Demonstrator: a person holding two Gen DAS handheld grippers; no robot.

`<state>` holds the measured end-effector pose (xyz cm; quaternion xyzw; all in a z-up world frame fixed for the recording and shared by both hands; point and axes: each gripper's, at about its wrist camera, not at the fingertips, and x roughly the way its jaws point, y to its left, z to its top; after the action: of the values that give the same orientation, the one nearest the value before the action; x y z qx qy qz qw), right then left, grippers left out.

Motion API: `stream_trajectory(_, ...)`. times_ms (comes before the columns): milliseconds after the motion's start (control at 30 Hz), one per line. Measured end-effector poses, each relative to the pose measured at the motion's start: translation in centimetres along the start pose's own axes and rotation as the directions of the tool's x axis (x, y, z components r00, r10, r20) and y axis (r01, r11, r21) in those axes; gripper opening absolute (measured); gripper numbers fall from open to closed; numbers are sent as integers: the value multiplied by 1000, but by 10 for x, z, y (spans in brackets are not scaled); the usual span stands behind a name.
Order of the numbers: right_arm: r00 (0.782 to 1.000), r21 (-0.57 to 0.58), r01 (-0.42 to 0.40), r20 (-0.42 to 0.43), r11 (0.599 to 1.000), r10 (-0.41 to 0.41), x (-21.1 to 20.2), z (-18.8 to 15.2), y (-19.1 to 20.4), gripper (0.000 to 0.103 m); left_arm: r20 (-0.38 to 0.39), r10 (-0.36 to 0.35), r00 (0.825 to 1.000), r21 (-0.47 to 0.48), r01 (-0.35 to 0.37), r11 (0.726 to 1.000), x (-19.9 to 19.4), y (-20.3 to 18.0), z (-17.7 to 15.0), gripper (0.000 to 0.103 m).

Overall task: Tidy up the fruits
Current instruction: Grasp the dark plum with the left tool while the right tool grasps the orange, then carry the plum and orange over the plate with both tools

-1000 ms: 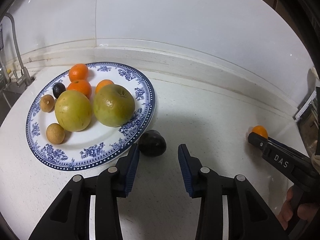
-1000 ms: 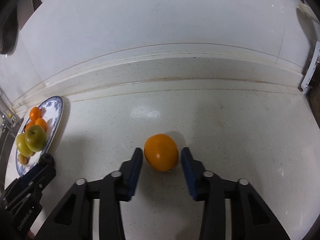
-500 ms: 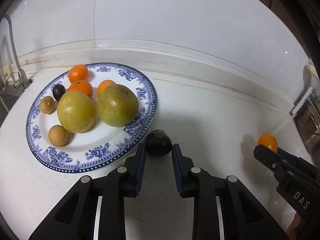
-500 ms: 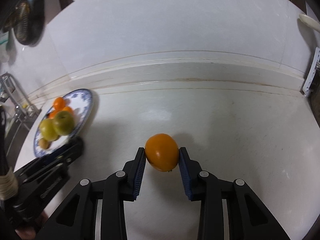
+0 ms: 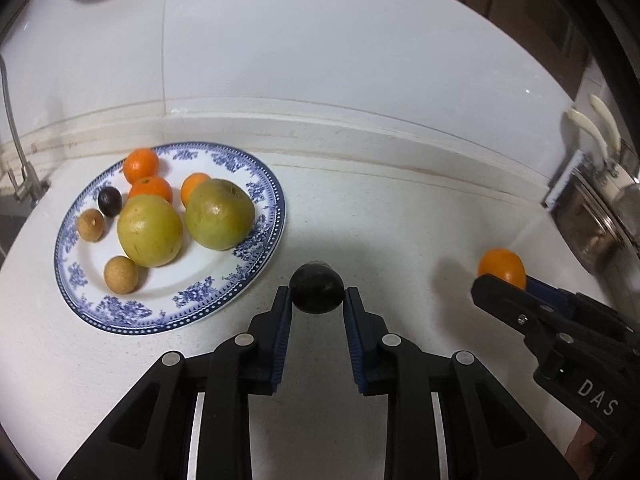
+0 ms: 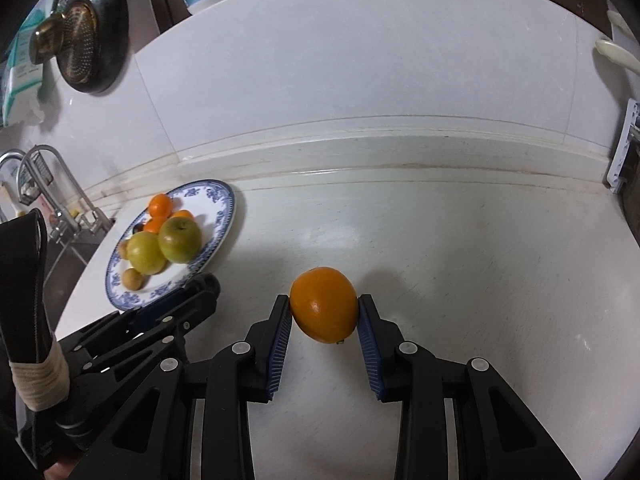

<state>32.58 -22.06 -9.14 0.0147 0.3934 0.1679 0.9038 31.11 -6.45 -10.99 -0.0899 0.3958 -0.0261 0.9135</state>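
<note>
Left tool [image 5: 318, 300] sits at the bottom of the left wrist view, its black plastic arms ending in ribbed blue pads clamped on a small, round, matt dark fruit [image 5: 317, 287]. The fruit hangs just off the right rim of a round porcelain plate [image 5: 269, 184] with a blue floral border and a dotted edge. On the plate lie two big, smooth yellow-green apples [image 5: 149, 230], three glossy tangerines [image 5: 140, 165], two rough brown longan-like balls [image 5: 121, 275] and one small dark plum-like fruit [image 5: 110, 201]. The plate rests on a pale, finely speckled stone worktop [image 5: 400, 216] that meets a white glossy wall along a raised ledge. Far right, the right tool [image 5: 505, 276] holds an orange [image 5: 501, 267], with a metal pot [image 5: 592, 228] behind it.

In the right wrist view, the right tool [image 6: 324, 312] shows the same black arms and ribbed blue pads, pressed on both sides of the orange [image 6: 323, 304], which is smooth, slightly oval and shiny, with its stem end low. Its shadow falls on the worktop [image 6: 480, 248] behind. To the left the left tool [image 6: 200, 286] reaches in beside the plate [image 6: 226, 204]; its grip end is hidden from here. Beyond the plate stand a bent chrome tap [image 6: 44, 172] and a sink edge, and a dark pan with a brass mesh strainer [image 6: 78, 34] hangs on the wall.
</note>
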Motion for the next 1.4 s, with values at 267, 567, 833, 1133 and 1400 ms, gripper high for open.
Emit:
stream_trajectory(267,999,-23,-10,33,1000,11,-21,0,22,35,62,-7,998,64,3,998,-35,7,2,26)
stream_trajectory(567,997,-60,-40,59,997,44,-40,0,62,35,102,-67,993,78,59,995,-76,34,4,26)
stream_trajectory(833,995,-95,-66,64,993,72,-42,3,98,34,136,-60,989,81,50,995,-102,64,8,26)
stream_trajectory(1133,993,-125,-100,58,987,108,-32,11,132,35,155,-26,988,102,10,995,-115,97,13,26)
stream_trajectory(1400,991,-139,-121,32,983,126,-8,25,153,34,157,17,988,134,-39,990,-106,122,25,26)
